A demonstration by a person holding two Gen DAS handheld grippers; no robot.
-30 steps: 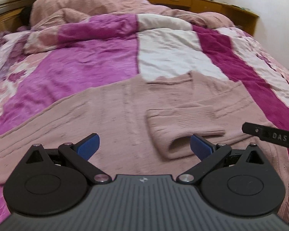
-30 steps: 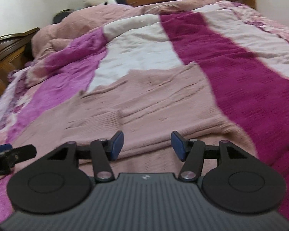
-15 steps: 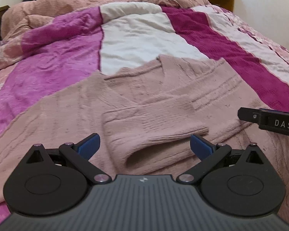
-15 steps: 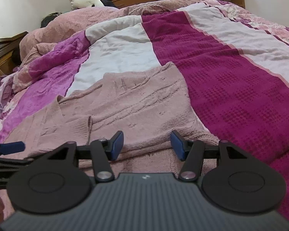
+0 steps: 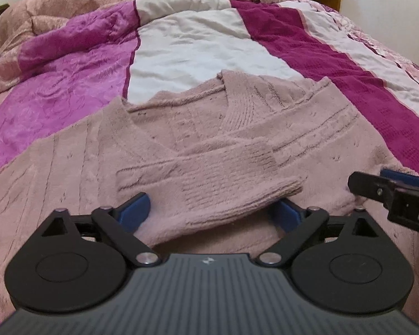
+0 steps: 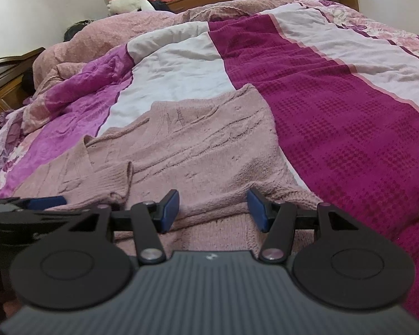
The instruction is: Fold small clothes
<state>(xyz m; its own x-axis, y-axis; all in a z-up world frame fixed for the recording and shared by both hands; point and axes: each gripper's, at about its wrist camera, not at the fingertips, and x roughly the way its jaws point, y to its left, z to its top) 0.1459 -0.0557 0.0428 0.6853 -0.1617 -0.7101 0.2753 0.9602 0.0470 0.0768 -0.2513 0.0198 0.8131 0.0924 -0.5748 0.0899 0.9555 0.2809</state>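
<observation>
Sleeve cuff (image 5: 209, 192) lies crosswise between your left gripper's (image 5: 209, 213) open jaws; right gripper (image 6: 213, 209), also open, straddles the sweater's (image 6: 209, 145) edge.

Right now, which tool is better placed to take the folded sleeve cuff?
Probably left. The left tool is open with the sleeve cuff between its fingers; the right tool is open over the sweater hem instead.

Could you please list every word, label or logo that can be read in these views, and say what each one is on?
"DA", white letters cut off by the frame edge, on the black body of the right gripper seen from the left wrist view.
A small white emblem, no letters, on the grey housing of each gripper's own camera mount.
Nothing else is readable.
</observation>
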